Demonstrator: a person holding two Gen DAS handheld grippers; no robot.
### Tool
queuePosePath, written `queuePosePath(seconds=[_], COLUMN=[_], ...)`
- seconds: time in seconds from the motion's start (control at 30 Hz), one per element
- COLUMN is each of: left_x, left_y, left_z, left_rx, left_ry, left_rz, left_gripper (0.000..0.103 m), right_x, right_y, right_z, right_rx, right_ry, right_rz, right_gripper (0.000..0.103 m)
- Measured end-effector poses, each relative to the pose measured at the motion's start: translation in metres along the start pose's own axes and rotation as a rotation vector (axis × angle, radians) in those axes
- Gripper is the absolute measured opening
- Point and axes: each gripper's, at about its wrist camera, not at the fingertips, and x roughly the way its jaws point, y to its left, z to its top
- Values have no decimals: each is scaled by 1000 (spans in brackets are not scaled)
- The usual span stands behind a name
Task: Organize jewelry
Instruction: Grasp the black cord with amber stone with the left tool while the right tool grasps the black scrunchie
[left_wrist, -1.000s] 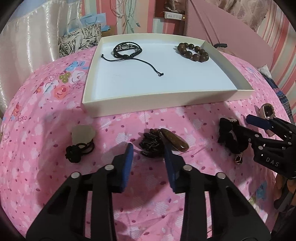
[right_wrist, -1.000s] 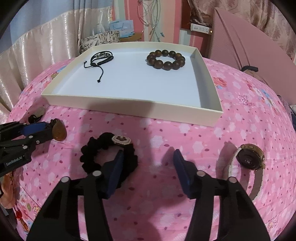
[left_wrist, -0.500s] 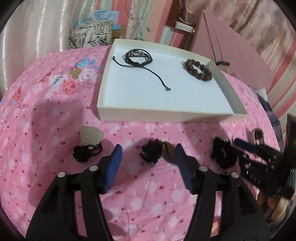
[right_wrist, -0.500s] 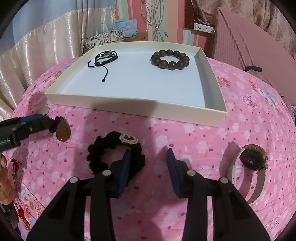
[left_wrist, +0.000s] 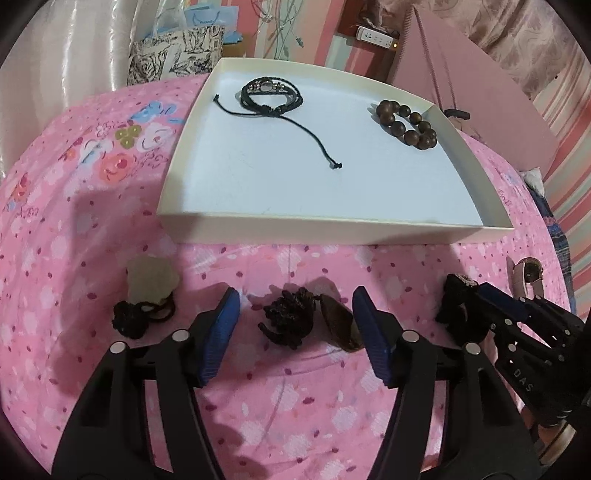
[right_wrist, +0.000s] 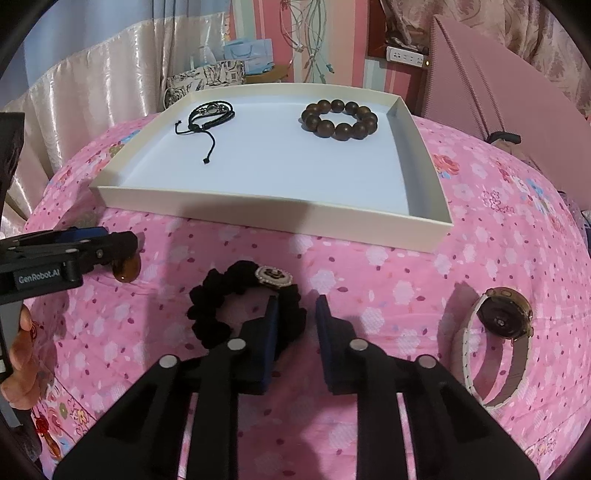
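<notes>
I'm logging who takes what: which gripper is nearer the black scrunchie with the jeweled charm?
Right. The right gripper is closing astride the scrunchie band; the left gripper straddles the brown pendant, off to the side.

**Rig appearance: both handheld grippers**

Left gripper (left_wrist: 295, 325): matte black plastic frame, two long angled fingers with slotted cutouts, ribbed blue pads (left_wrist: 218, 332) on the inner faces. Round silver pivot pins, two per finger. Side body carries white "GenRobot.AI" lettering, seen from the right wrist view.

Right gripper (right_wrist: 293, 325): same black build, dark blue pads (right_wrist: 271, 332), same silver pins. From the left wrist view its side shows small silver screws and white "DAS" lettering.

A person's fingers (right_wrist: 22, 350) show at the left gripper's handle; no sleeve visible.
</notes>
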Motion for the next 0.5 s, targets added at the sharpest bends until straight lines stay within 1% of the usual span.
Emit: queuePosePath(seconds=[0.07,0.1,0.2,0.37,0.47,0.5], left_x=[-1,-3,-6,-1,1,1], left_y=[1,1,3,9,13,14], left_z=[-2,-2,-5,0,3,4], left_rx=[-9,-13,-24,-44,-66,-72], left_ry=[8,13,26,29,24,23], left_rz=[-7,-13,-35,-66,-77,-79], left_gripper=[59,56,47,44,38,34], right_x=[0,0,0,-1,-1,-1], right_y=[-1,0,0,-2,-2,-2], right_z=[1,0,0,0,1,1], right_rx=[2,5,9,10,9,8], right_ry=[1,1,0,-2,-3,-3], right_rz=[1,0,1,0,-2,-3], right_gripper=[16,14,14,13,13,13])
